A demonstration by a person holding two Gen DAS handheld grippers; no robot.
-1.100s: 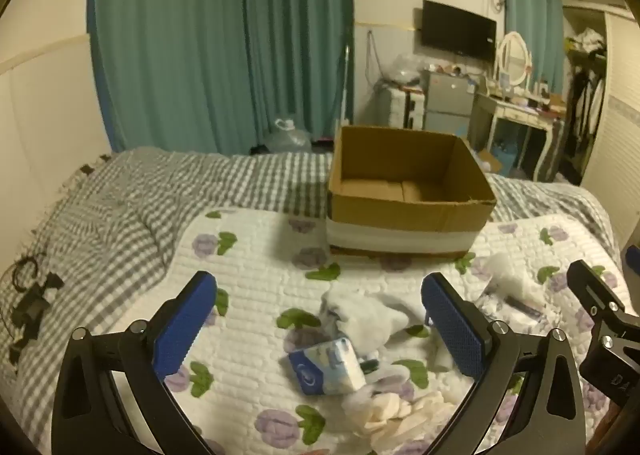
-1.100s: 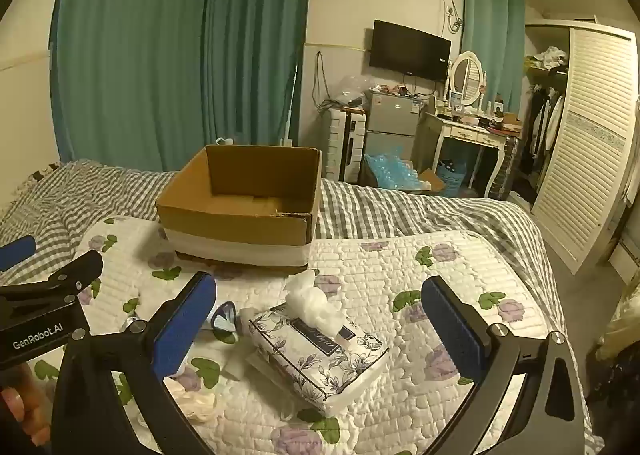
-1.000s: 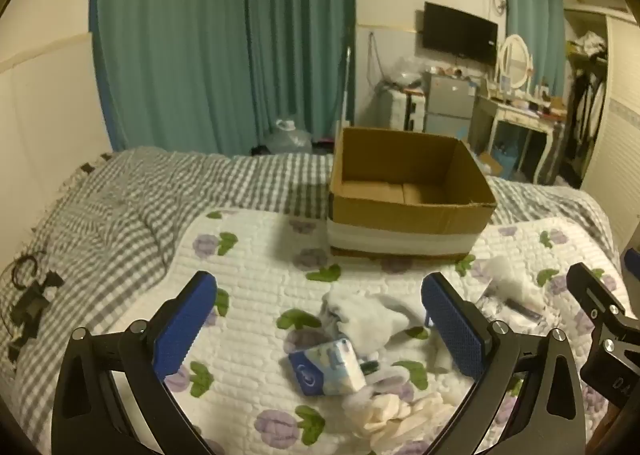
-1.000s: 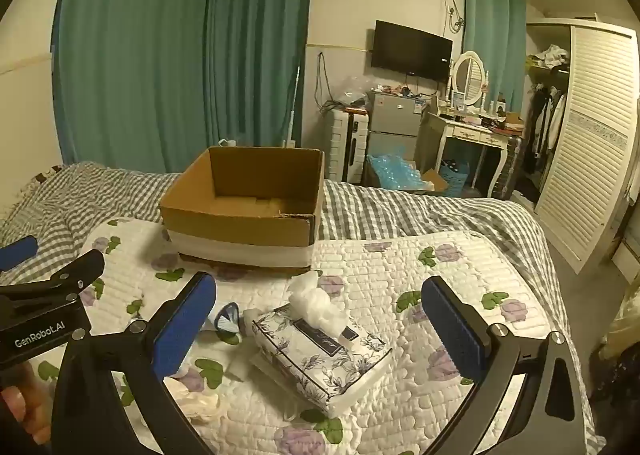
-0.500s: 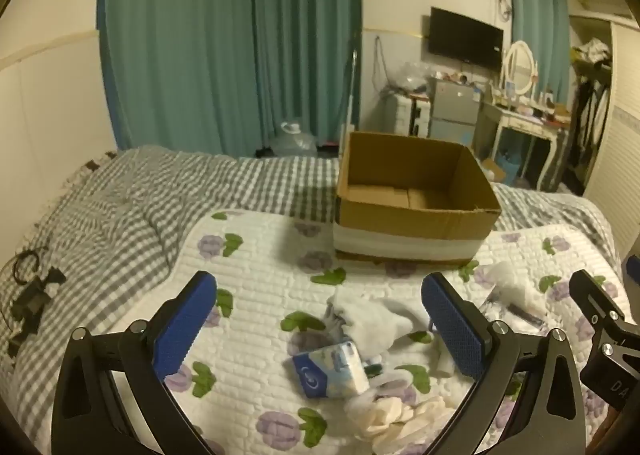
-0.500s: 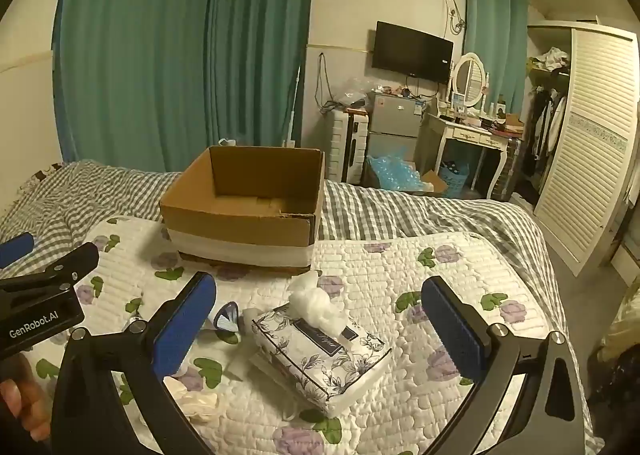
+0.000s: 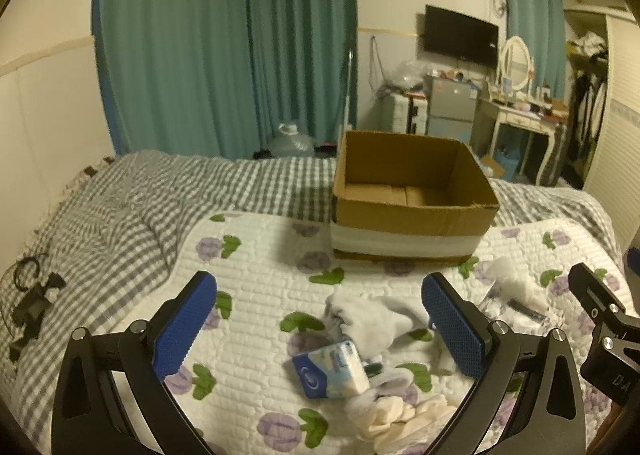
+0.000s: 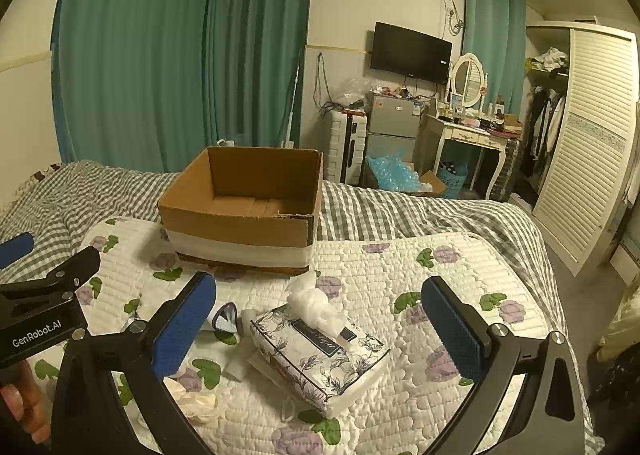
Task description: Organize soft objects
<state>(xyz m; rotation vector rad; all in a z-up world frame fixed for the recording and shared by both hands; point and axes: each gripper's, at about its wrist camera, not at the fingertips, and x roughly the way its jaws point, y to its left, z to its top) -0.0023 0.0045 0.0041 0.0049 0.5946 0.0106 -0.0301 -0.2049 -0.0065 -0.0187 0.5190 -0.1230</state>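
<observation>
An open, empty cardboard box stands on the bed past the soft items. In the left wrist view, a white cloth, a small blue tissue pack and a cream crumpled fabric lie on the floral quilt between my fingers. My left gripper is open and empty above them. In the right wrist view, a floral tissue box with a tissue sticking up lies between my fingers. My right gripper is open and empty above it.
The floral quilt lies on a grey checked bedspread. A black cable lies at the bed's left edge. Teal curtains, a TV, a small fridge, a dressing table and a louvred wardrobe stand beyond the bed.
Both grippers have drifted slightly; the left wrist view has risen and pulled back a little, so the box sits lower. Nothing was taken hold of or moved on the bed.
</observation>
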